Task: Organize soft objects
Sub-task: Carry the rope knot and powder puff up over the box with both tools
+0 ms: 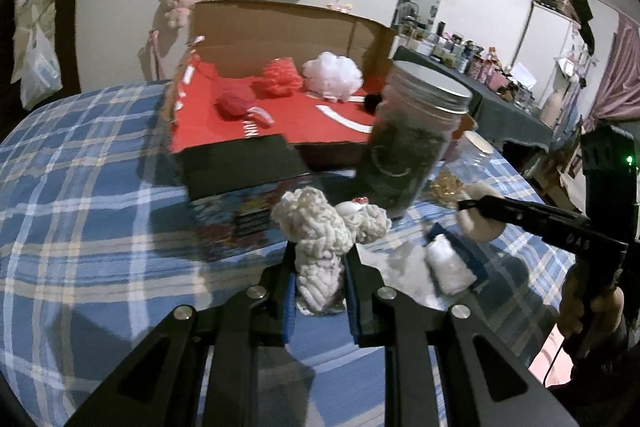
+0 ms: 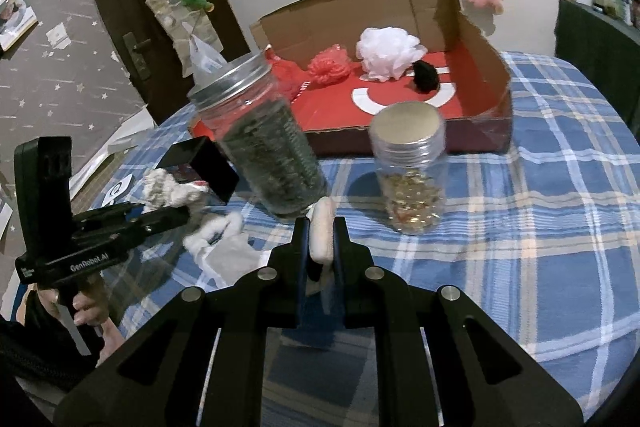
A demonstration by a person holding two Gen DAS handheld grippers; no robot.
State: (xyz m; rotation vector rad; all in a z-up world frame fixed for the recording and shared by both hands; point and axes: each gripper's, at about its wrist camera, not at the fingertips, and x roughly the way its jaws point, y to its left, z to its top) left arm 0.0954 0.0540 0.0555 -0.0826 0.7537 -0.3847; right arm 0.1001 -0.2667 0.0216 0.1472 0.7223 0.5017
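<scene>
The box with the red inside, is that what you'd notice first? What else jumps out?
Yes, the open cardboard box at the back of the plaid table grabs the eye, with a fluffy white pouf and a red pouf inside. In front stand two lidded jars, a tall dark-filled jar and a smaller jar of golden bits. Close up, the left gripper clamps a knobbly white plush.

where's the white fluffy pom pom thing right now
The white mesh pouf sits inside the open cardboard box toward the back, between the red pouf and a small black ball.
</scene>
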